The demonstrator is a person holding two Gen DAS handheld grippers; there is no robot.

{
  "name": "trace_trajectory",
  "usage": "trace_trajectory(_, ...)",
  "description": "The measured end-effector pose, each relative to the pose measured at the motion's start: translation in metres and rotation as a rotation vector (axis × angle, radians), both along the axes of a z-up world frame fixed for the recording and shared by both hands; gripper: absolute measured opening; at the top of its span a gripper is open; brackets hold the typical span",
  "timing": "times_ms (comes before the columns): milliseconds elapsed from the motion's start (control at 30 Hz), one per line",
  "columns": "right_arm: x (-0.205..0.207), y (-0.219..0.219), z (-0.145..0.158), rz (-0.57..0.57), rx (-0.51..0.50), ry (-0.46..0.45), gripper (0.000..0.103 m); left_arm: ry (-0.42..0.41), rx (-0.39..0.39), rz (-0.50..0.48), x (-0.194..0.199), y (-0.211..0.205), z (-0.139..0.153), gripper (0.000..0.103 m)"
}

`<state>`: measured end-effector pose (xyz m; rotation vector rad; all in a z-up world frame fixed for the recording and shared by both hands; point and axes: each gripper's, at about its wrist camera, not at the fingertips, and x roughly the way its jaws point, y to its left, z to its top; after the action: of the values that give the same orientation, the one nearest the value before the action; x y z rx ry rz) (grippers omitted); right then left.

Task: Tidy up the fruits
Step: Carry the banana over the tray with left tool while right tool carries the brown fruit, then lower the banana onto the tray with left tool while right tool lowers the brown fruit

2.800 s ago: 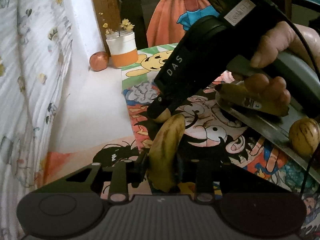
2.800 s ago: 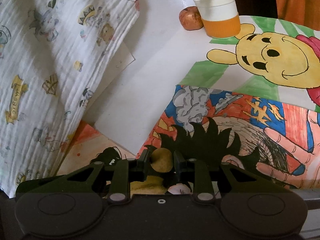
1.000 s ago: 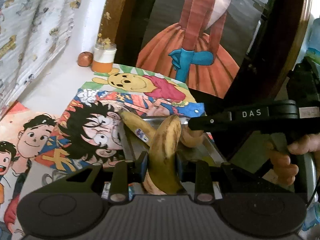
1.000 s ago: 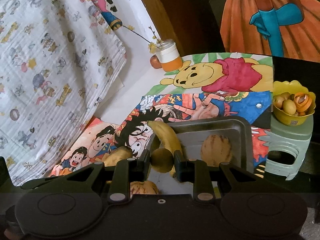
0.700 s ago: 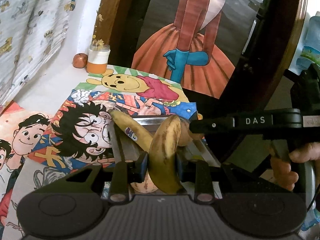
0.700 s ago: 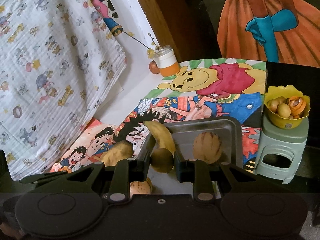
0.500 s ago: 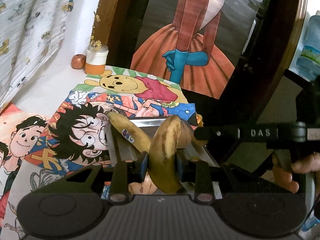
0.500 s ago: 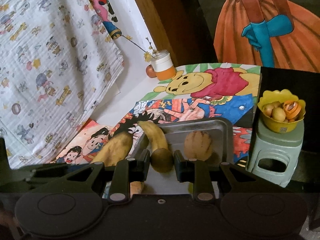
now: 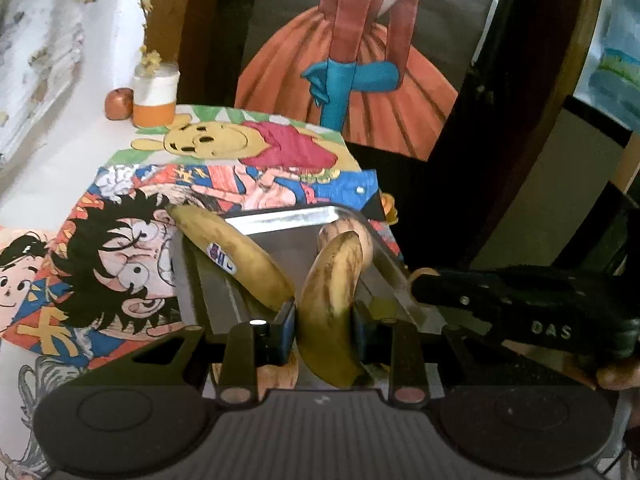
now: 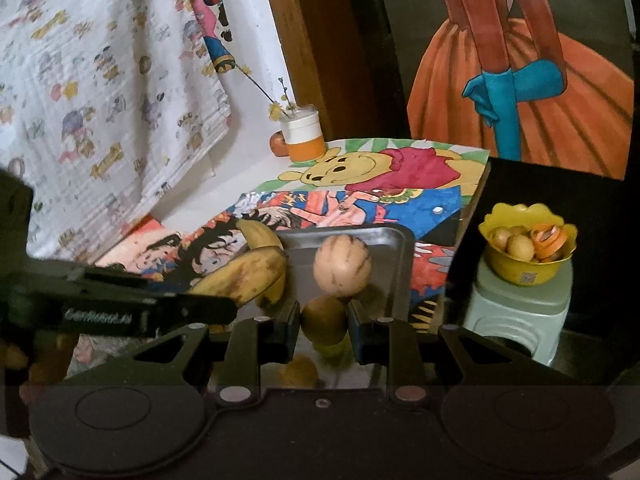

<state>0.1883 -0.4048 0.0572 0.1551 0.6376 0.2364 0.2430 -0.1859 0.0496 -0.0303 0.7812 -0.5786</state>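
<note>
Both grippers [image 9: 323, 326] [image 10: 324, 326] tilted downward, loaded.

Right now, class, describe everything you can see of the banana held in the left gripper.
The banana is ripe yellow with brown speckles, streaks and a darkened tip. It curves upward, stood roughly on end, clamped at its middle between the left gripper pads, above the metal tray. A second, stickered banana lies close beside it; whether they touch is unclear.

The near end of the grey metal tray [image 10: 404, 264] is hidden behind the right hand-held gripper [image 10: 324, 320], as is most of a small orange fruit [image 10: 298, 372] beneath it. In the left wrist view, the painted figure in an orange skirt [image 9: 352, 80] beyond the left hand-held gripper [image 9: 324, 320] is cut off by the top edge. The contents of the yellow scalloped bowl [image 10: 528, 268] to the right are too small to identify.
</note>
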Motion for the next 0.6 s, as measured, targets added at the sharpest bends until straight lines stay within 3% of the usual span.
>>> trace_trajectory(300, -0.018, 0.007, -0.015, 0.0, -0.072, -0.018, 0.028, 0.014, 0.04, -0.027, 0.006, -0.014, -0.013, 0.032)
trace_trajectory(600, -0.026, 0.018, -0.029, -0.013, -0.115, -0.041, 0.028, -0.05, 0.087, -0.047, 0.001, -0.021, -0.018, 0.032)
